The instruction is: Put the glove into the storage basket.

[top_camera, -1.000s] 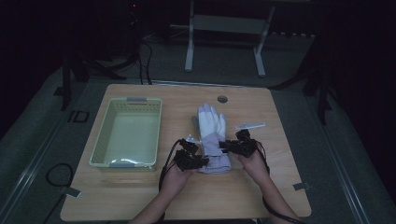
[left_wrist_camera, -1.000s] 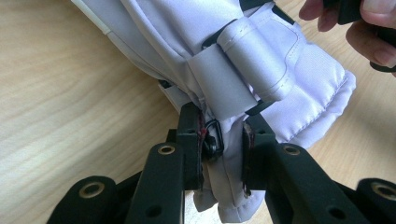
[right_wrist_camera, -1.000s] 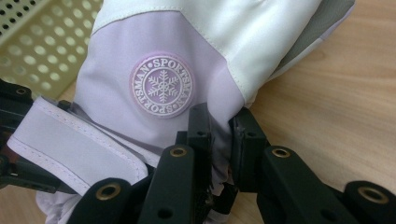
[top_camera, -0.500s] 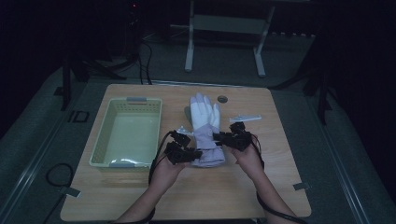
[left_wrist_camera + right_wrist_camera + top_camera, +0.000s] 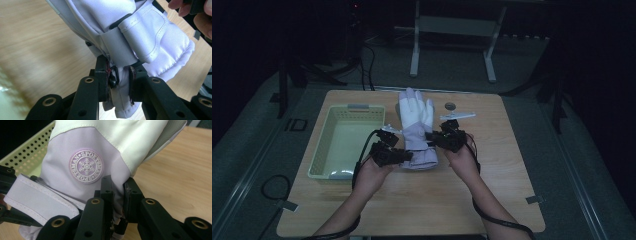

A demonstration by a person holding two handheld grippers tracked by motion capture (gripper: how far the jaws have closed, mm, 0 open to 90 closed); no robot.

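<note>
Bare table [image 5: 422, 200] near the person; basket [image 5: 343, 145] (green) blocking leftward.

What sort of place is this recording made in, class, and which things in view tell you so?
Probably a lab or studio set up for recording. A lone light wooden table stands on grey carpet in a dark room, a grey metal stand behind it, and cabled hand-held claws grip a white and lilac ski glove.

2 hand-held grippers [image 5: 404, 156] [image 5: 432, 140] grip a white glove [image 5: 416, 127] beside a green basket [image 5: 324, 150].
</note>
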